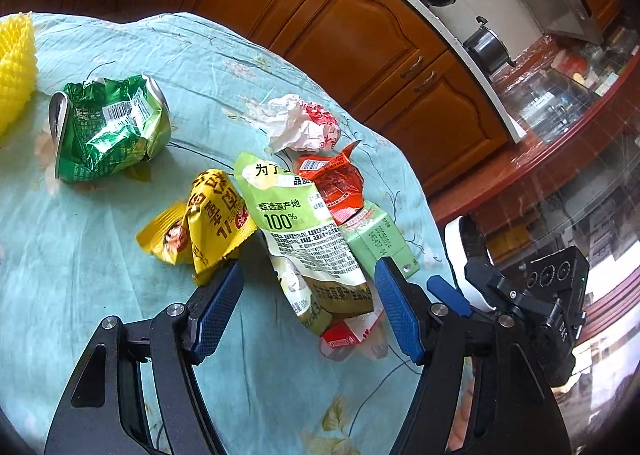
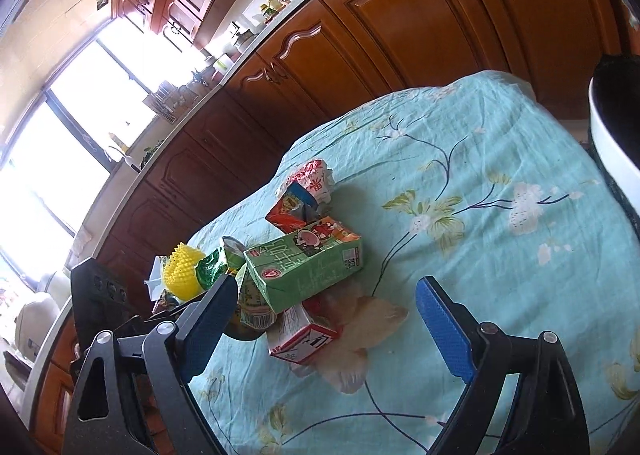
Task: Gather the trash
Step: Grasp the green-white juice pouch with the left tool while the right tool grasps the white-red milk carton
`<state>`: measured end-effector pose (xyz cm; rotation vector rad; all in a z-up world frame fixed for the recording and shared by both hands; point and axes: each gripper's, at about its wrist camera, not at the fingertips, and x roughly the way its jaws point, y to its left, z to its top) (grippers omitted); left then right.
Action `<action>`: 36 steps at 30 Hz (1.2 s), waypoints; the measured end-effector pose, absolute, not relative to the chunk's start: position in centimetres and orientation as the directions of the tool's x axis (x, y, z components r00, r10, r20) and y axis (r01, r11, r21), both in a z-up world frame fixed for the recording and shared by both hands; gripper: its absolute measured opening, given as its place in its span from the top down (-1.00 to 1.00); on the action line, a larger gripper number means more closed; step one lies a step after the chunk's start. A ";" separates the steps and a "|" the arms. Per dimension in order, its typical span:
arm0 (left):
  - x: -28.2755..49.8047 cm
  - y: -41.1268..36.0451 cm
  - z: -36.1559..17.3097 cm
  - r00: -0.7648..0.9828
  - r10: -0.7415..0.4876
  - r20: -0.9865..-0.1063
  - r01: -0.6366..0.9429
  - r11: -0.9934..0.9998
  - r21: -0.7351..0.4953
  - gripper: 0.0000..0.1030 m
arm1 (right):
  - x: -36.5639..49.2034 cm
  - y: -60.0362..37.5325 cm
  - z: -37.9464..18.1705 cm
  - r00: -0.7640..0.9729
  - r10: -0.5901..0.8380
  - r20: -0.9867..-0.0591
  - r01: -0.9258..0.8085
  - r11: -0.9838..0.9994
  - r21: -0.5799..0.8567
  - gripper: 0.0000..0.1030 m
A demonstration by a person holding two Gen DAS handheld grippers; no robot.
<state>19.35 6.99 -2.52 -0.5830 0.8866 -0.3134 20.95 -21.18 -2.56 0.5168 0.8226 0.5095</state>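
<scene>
Left wrist: two cartons [image 1: 376, 243], one can [image 1: 108, 127].

yellow foam net [image 1: 16, 63] cropped, bin [image 2: 612, 135] cropped

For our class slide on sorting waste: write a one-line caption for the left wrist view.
Open left gripper above a green-and-white pouch among wrappers on a floral tablecloth.

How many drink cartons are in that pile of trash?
2: a green carton atop the pile, and a small red-and-white carton beneath its near edge. Wrappers may hide more.
</scene>
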 end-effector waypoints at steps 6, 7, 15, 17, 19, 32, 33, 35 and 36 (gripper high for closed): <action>19.6 7.2 -2.4 0.602 -0.499 -0.624 0.082 0.815 -0.573 0.49 | 23.9 -20.1 -3.9 0.505 0.664 -0.551 -0.165 0.701 0.694 -0.77; 19.5 7.2 -2.2 0.605 -0.497 -0.623 0.094 0.821 -0.563 0.54 | 24.4 -19.8 -4.2 0.488 0.675 -0.553 -0.151 0.689 0.708 -0.77; 18.4 8.8 -1.8 0.605 -0.487 -0.630 0.117 0.837 -0.534 0.74 | 27.2 -16.5 -5.0 0.384 0.717 -0.582 -0.096 0.658 0.747 -0.77; 18.0 9.4 -1.9 0.606 -0.486 -0.630 0.114 0.837 -0.536 0.74 | 27.4 -16.1 -5.0 0.390 0.710 -0.587 -0.106 0.667 0.737 -0.61; 17.6 9.9 -2.0 0.607 -0.482 -0.632 0.108 0.838 -0.535 0.74 | 27.5 -15.9 -5.3 0.385 0.718 -0.581 -0.115 0.662 0.741 -0.22; 16.5 10.3 -2.3 0.613 -0.466 -0.638 0.100 0.847 -0.523 0.75 | 24.8 -18.0 -3.5 0.471 0.605 -0.642 -0.177 0.778 0.603 0.84; 16.4 10.5 -2.3 0.615 -0.466 -0.636 0.100 0.846 -0.523 0.75 | 24.9 -17.8 -3.5 0.466 0.601 -0.649 -0.174 0.782 0.599 0.80; 16.1 10.7 -2.1 0.619 -0.465 -0.633 0.102 0.847 -0.522 0.75 | 24.6 -17.1 -3.2 0.465 0.584 -0.665 -0.188 0.799 0.571 0.26; 15.9 11.0 -2.1 0.622 -0.463 -0.632 0.102 0.848 -0.520 0.76 | 24.3 -16.5 -3.0 0.466 0.582 -0.666 -0.212 0.805 0.555 0.08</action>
